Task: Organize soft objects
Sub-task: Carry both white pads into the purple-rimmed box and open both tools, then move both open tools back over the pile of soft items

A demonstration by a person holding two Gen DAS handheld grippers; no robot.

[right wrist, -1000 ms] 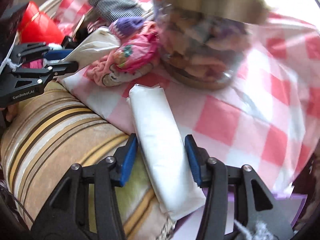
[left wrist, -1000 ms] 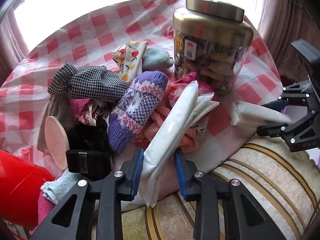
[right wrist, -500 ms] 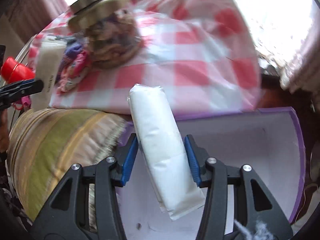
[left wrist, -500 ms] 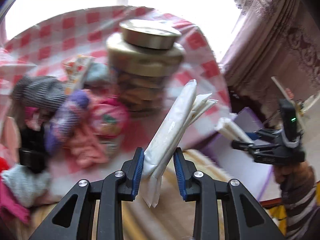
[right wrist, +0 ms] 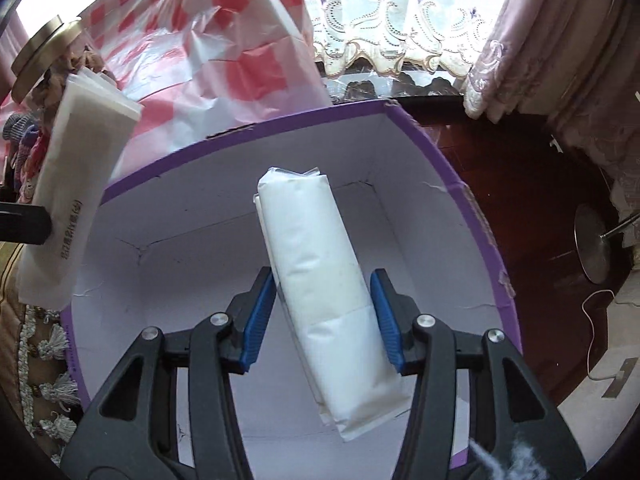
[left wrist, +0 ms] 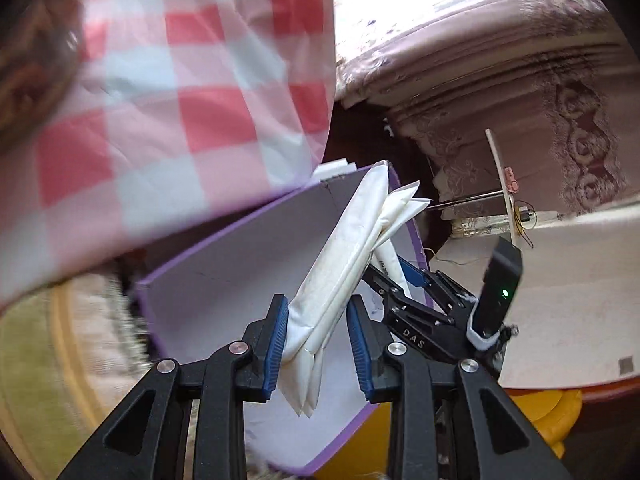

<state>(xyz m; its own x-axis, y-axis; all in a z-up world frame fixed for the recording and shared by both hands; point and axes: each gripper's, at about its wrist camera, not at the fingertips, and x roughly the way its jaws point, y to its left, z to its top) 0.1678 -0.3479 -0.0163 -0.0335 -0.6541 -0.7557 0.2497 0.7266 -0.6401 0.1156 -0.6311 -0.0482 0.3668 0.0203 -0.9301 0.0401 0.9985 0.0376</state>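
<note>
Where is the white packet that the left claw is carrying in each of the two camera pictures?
Left wrist view: the white packet runs up from bottom centre, clamped between the left claw pads, over the box.
Right wrist view: same packet at the left edge, printed side showing, above the box's left rim.
Shared landmark: the purple box with its white inside, under both claws.
</note>
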